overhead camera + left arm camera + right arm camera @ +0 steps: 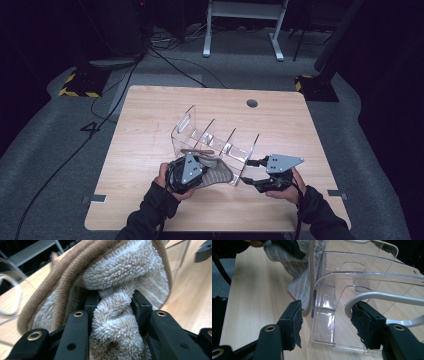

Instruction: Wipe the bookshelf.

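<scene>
A tan slipper point(218, 174) with a cream fleece lining point(120, 270) lies against the near end of a clear acrylic divider rack point(215, 137) on the wooden table point(145, 125). My left gripper point(113, 300) is shut on a fold of that fleece lining, and its body sits at the slipper's left point(186, 172). My right gripper point(246, 171) is at the rack's near right corner. In the right gripper view its jaws point(327, 320) stand open on either side of the rack's near end wall point(324, 310), with the slipper point(294, 272) behind to the left.
A round cable hole point(252, 103) sits near the table's far edge. Beyond the table stand a white desk frame point(242, 20) and two bases with yellow and black stripes point(80, 82). Cables point(170, 65) run over the grey floor.
</scene>
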The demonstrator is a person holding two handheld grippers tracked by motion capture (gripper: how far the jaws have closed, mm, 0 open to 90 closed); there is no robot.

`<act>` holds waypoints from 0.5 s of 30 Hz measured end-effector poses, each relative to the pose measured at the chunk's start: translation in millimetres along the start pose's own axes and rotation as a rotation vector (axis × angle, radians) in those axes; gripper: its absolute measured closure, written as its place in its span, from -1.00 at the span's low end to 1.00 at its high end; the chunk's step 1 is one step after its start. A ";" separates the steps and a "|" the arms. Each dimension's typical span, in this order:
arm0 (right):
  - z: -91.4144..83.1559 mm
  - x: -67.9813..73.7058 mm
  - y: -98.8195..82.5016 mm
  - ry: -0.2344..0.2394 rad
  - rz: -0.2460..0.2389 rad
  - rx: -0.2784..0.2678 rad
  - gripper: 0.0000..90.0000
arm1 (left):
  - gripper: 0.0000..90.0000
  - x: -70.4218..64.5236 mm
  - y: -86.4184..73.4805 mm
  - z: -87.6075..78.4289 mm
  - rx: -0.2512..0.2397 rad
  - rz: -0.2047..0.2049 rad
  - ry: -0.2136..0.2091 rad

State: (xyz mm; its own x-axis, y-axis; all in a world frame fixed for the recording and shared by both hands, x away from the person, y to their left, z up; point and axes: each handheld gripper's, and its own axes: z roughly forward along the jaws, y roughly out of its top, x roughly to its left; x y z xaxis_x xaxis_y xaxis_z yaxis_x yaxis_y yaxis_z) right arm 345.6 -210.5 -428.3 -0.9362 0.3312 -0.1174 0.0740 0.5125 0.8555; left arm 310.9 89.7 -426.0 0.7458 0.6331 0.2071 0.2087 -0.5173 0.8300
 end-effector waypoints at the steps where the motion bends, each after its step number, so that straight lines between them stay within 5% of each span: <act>1: 0.4 2.9 0.4 0.001 -0.003 0.001 -0.04 | 0.45 -2.1 0.5 0.5 0.002 0.006 -0.003; 6: 0.3 8.9 1.7 -0.006 -0.006 0.006 0.03 | 0.45 -15.3 2.6 4.1 -0.009 -0.013 -0.044; 15: 2.2 16.5 3.5 -0.003 0.003 -0.002 0.05 | 0.44 -40.7 8.5 8.2 -0.012 0.024 -0.109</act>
State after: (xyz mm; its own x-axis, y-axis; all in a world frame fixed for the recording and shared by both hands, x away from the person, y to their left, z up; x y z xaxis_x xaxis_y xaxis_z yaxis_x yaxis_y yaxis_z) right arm 331.2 -201.4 -428.3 -0.9349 0.3352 -0.1165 0.0761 0.5099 0.8568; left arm 287.4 54.9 -431.6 0.8153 0.5536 0.1699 0.1826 -0.5242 0.8318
